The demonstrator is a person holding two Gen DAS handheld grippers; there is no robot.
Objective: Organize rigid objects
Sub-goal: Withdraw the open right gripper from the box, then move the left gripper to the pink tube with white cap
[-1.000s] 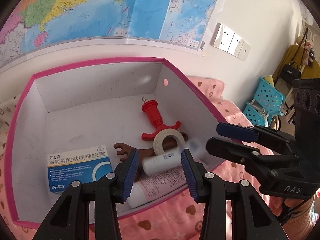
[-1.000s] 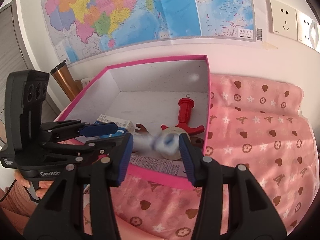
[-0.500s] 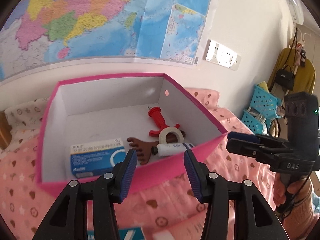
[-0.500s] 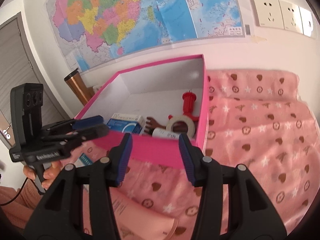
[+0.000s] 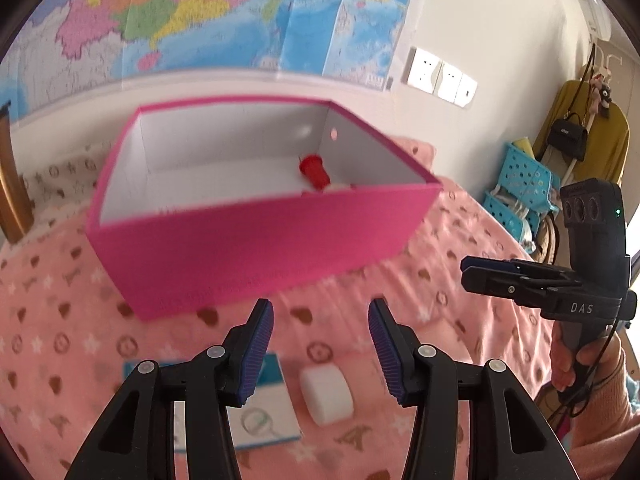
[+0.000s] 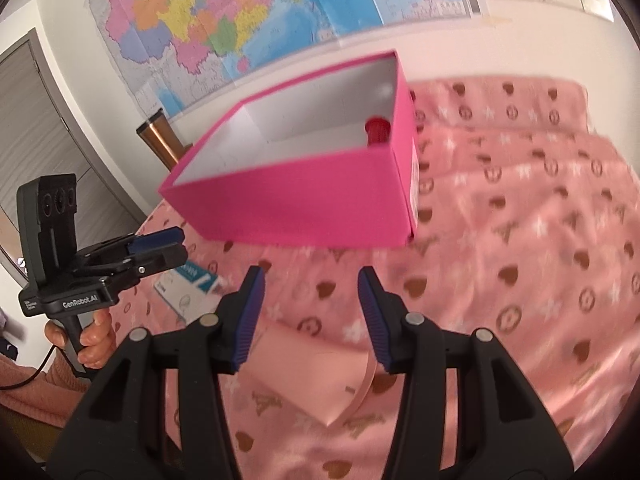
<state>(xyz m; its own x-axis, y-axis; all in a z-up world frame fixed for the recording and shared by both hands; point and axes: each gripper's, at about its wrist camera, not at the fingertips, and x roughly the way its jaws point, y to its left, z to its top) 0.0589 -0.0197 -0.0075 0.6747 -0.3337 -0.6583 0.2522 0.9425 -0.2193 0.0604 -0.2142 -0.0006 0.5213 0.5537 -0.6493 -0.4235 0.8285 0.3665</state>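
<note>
**Both tongs empty, next pick waiting at the near edge**

You had the left gripper (image 5: 321,344) released, its jaws having just been opening, with nothing between them. Right below it, on the near part of the pink blanket (image 5: 420,264), sat a white block (image 5: 328,397), and just beside that a blue-and-white medicine box (image 5: 266,416) lying flat. Your right gripper (image 6: 310,316) was released too, jaws parted on air, hanging over a pink flat box (image 6: 316,380) near the blanket's front edge.

Further back stood the pink bin (image 5: 256,248), well apart from those three loose things, a red plunger-shaped toy (image 5: 314,170) peeking above its near wall. What else lay inside, you couldn't see from here.

My read: you were between placements, reaching for a fresh item. Next move called for dropping the left tongs squarely over the white block, clamping its sides, then carrying it over that wall. The map (image 5: 200,12) hung on the wall behind.
</note>
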